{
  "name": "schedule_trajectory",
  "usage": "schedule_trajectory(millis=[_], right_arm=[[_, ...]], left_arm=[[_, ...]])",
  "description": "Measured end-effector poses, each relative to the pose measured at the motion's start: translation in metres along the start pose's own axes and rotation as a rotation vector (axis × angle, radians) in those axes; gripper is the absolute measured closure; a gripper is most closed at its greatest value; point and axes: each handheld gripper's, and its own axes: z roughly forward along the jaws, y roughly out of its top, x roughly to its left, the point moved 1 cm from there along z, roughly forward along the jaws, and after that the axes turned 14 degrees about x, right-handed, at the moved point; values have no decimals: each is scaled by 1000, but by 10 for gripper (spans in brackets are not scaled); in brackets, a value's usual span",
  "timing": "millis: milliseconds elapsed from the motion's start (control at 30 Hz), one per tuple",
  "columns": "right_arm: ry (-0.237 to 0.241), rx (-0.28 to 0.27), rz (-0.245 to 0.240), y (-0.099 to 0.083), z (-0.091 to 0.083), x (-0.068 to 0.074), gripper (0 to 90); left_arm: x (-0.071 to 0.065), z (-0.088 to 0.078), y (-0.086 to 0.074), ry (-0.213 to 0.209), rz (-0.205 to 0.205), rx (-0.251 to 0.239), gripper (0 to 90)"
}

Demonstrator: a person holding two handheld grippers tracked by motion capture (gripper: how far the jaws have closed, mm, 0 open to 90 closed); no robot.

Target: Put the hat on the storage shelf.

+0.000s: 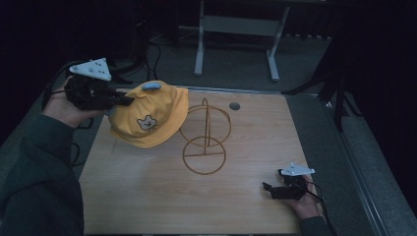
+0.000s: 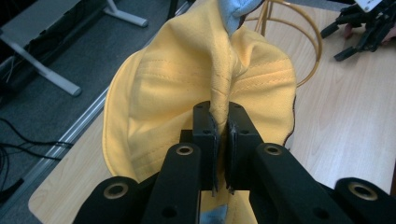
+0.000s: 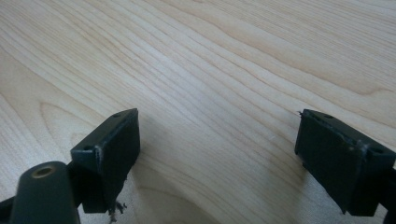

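Left gripper (image 2: 219, 135): clamping a pinched fold of the yellow hat (image 2: 187, 93), jaws drawn tight on the fabric in the lower centre of the left gripper view. Holding the yellow hat (image 1: 147, 115) aloft in the upper left of the high view, clear of the table (image 1: 147, 196), crown billowing toward the centre, bear emblem facing the camera, a pale blue tab at its top edge.

Just right of the hat, at frame centre: wire stand (image 1: 206, 140) resting on the table, two gold rings on an upright stem. Hat brim overlapping the stand's upper ring in the high view; touching or merely passing in front, cannot tell.

Right gripper (image 1: 279, 189): resting low at the lower right of the high view, well apart from hat and stand. Jaws standing wide in the right gripper view, gripping nothing, bare wood grain between them.

Judgement on progress: pick-up done, carry toward the stand looking under way. Remaining, as judged: bringing the crown over the stand's top, lowering it on, releasing. Hat not yet seated.
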Motion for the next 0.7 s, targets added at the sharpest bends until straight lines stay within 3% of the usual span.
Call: schedule_trajectory(millis=[700], right_arm=[[0,1,2,0,0,0,139]], left_arm=[[-7,5,28,-40,57,-19,845]])
